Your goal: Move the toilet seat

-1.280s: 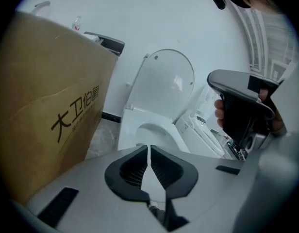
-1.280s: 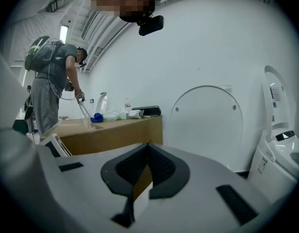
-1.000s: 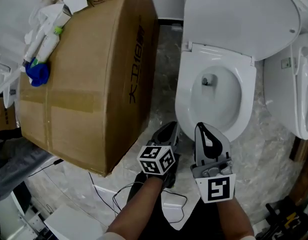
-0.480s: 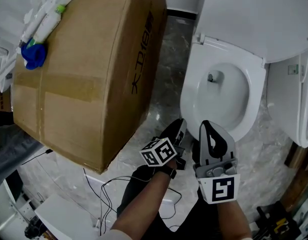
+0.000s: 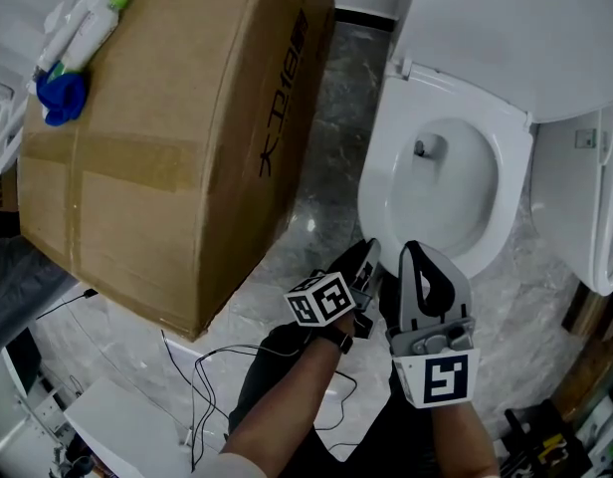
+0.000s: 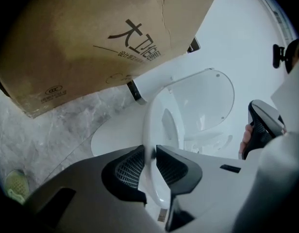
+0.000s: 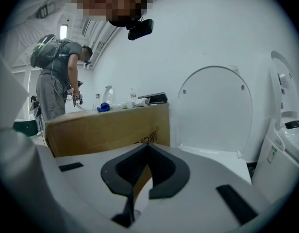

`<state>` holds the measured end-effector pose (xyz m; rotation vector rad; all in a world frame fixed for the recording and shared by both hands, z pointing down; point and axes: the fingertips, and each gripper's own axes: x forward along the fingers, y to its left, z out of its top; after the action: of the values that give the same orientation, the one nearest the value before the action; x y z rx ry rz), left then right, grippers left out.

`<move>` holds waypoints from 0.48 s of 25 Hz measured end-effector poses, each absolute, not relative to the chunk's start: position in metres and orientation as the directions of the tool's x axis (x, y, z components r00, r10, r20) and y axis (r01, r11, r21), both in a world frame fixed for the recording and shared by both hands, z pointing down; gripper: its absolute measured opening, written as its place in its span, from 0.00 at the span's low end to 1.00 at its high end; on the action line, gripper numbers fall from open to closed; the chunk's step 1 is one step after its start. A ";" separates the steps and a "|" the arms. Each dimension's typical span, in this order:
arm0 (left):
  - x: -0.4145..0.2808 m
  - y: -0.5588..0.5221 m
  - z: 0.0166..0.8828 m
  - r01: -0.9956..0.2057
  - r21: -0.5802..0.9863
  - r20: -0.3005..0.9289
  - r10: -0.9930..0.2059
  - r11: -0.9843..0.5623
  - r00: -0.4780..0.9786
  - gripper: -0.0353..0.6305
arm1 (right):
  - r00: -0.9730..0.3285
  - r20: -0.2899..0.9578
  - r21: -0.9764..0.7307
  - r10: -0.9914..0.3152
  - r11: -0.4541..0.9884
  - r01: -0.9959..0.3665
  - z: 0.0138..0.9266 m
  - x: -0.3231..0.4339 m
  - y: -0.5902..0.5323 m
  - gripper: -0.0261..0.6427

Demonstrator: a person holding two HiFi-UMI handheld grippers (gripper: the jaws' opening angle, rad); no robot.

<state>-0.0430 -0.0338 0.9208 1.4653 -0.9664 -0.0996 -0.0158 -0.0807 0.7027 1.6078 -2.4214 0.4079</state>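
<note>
The white toilet seat [image 5: 386, 182] lies down on the bowl, and its lid [image 5: 515, 38] stands raised behind it. My left gripper [image 5: 369, 259] is at the seat's front left edge. In the left gripper view the seat's rim [image 6: 152, 125] fills the gap between the two pads, with the left gripper [image 6: 149, 155] closed on that rim. My right gripper [image 5: 416, 255] hovers just right of it near the bowl's front, shut with nothing in it. In the right gripper view the right gripper [image 7: 148, 148] has its tips together and faces the raised lid [image 7: 215, 110].
A big cardboard box [image 5: 177, 118] stands close on the left, with a blue item [image 5: 60, 93] and tubes on top. A second white toilet [image 5: 585, 197] sits at the right. Cables [image 5: 217, 386] trail over the marble floor. A person [image 7: 55, 81] stands beyond the box.
My left gripper has moved forward and right onto the seat's front edge. The right gripper has kept its place beside it.
</note>
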 end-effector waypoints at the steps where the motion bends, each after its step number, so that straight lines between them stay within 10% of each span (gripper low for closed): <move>1: -0.043 -0.033 0.920 -0.483 0.857 0.485 -0.599 0.179 0.637 0.18 | -0.384 0.319 -0.114 -0.866 0.367 -0.923 0.702 -0.015 -0.080 0.06; 12: -0.043 -0.032 0.882 -0.493 0.849 0.504 -0.576 0.191 0.644 0.17 | -0.344 0.326 -0.112 -0.881 0.326 -0.939 0.667 0.002 -0.079 0.06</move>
<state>-0.0425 -0.0320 0.8819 1.4452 -0.9570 -0.0724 0.0020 -0.0787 0.6669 1.6620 -2.3827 0.4169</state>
